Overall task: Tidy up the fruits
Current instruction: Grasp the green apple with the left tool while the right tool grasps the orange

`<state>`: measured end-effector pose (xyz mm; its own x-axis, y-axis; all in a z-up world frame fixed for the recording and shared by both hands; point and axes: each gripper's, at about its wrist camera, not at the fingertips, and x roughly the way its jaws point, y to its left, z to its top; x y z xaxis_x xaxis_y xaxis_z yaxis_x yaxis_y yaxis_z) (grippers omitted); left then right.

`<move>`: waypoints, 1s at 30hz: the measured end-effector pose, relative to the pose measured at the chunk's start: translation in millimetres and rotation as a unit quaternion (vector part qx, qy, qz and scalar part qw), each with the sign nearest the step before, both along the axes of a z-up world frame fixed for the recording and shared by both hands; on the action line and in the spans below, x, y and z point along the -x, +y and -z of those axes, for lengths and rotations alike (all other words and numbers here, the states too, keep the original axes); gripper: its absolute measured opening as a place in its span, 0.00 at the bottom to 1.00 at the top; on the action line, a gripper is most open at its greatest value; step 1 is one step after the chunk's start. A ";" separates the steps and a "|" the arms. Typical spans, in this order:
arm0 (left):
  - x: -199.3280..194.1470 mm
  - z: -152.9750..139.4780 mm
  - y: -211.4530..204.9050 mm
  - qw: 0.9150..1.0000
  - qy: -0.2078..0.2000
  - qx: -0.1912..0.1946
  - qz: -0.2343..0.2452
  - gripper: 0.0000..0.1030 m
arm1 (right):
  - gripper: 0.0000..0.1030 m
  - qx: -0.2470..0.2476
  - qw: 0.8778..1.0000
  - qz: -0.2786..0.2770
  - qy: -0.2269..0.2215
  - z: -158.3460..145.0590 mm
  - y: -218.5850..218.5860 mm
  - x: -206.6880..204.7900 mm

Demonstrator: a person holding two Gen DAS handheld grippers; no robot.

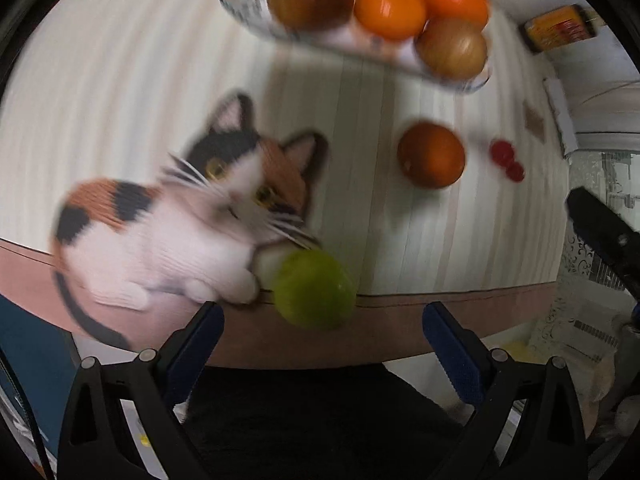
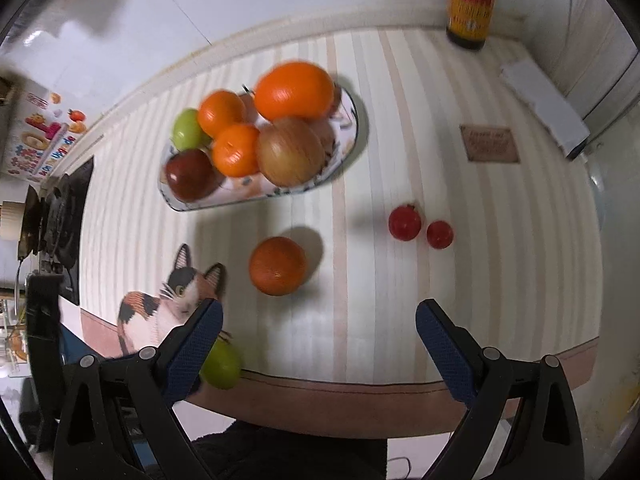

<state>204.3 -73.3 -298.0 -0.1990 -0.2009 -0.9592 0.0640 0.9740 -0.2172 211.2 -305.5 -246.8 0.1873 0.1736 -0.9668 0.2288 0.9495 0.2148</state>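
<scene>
Striped cloth: pale striped table carries everything; the fruit plate serves as landmark, since the loose fruit presumably belongs on it.
Plate contents: oranges, a red apple, a green apple and a brownish striped fruit are already heaped there, which suggests sorting is partly done.
Loose fruit: brown-orange fruit lies just in front of the plate; two small red fruits sit off to the plate's right; green apple rests well in front of the plate, at the table's near edge, beside a printed cat.
Left gripper: jaws wide apart, nothing between the pads, tilted steeply down just short of the green apple, likely its pick.
Right gripper: jaws spread wide, empty, angled steeply down over the near edge, the brown-orange fruit ahead.
</scene>
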 end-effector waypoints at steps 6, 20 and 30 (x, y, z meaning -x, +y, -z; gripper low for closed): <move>-1.7 34.2 -12.7 1.000 0.026 0.009 -0.009 0.88 | 0.96 -0.019 0.999 -0.008 0.025 34.5 -2.0 -16.0; -26.9 22.4 21.5 0.997 -0.033 -0.038 -0.055 0.47 | 0.85 -0.070 0.994 -0.044 0.068 102.9 37.3 -65.1; -44.0 16.7 37.7 0.995 -0.044 -0.035 -0.083 0.48 | 0.57 -0.056 0.987 -0.115 0.094 119.0 71.8 -52.0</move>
